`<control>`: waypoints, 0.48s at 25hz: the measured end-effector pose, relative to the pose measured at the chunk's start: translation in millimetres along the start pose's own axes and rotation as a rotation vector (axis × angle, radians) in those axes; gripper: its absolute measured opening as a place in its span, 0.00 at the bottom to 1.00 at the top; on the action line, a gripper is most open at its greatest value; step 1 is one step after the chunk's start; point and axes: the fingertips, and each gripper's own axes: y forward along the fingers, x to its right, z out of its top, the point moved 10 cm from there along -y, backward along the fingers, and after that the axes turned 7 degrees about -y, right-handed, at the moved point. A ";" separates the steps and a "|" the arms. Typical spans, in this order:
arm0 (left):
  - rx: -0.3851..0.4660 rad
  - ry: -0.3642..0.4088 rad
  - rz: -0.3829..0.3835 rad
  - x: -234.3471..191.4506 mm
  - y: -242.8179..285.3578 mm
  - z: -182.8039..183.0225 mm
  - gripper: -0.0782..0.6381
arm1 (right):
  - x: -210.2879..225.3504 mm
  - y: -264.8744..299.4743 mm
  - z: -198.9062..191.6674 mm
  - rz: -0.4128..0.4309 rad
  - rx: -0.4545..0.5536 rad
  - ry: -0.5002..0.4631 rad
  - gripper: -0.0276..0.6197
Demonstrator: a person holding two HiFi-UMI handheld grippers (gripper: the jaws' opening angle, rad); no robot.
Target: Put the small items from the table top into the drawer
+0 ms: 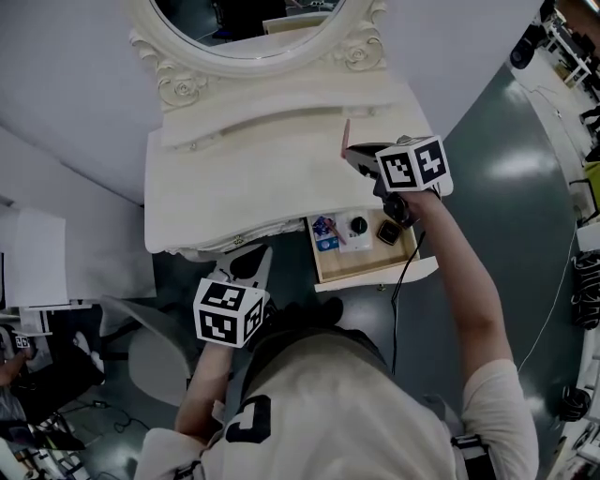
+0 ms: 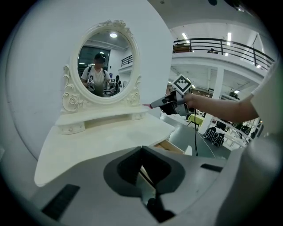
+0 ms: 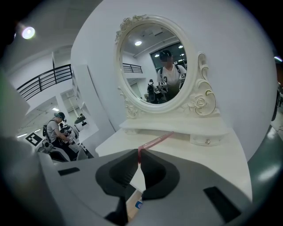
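The right gripper (image 1: 350,156) has its jaws clamped tight on one end of a thin pink stick (image 1: 345,137). In the right gripper view the stick (image 3: 155,141) pokes straight out ahead of the jaw tips and up a bit to the right, hanging over the white dressing table (image 1: 234,178) with nothing else touching it. The open drawer (image 1: 367,271) sits just below and behind those jaws, toward the person. It already has a blue item (image 1: 325,234), a white box with a black round thing on top (image 1: 356,231) and a small dark square thing (image 1: 388,232) lined up along its back. A bit of the drawer with something blue in it also shows through the gap under the right jaws. The left gripper (image 1: 250,263) is down in front of the table's front edge. Its jaws are closed together with nothing between them, which is clear in the left gripper view (image 2: 141,150). From those jaws, the table top is straight ahead, the drawer is off to the right, and the right gripper with the stick is further ahead and to the right. The oval mirror (image 1: 248,23) is way out in front of both sets of jaws at the back of the table.
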 end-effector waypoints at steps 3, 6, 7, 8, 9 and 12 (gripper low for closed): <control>-0.004 0.003 -0.017 -7.8 -1.0 -1.6 0.19 | -4.7 -1.7 -0.4 -0.028 -0.009 0.011 0.10; 0.001 -0.002 -0.036 -16.0 -4.2 -3.0 0.19 | -12.7 -4.0 -2.5 -0.043 -0.021 0.012 0.10; 0.002 -0.002 -0.043 -18.7 -5.2 -3.3 0.19 | -15.2 -3.9 -2.6 -0.048 -0.023 0.010 0.10; 0.004 0.000 -0.049 -21.1 -6.4 -4.0 0.19 | -18.3 -3.5 -2.9 -0.052 -0.026 0.009 0.10; 0.006 0.001 -0.055 -23.2 -7.8 -5.0 0.19 | -22.0 -3.1 -3.7 -0.056 -0.029 0.010 0.10; 0.010 0.000 -0.072 -28.6 -14.5 -8.9 0.19 | -35.5 -2.8 -8.1 -0.066 -0.048 0.009 0.10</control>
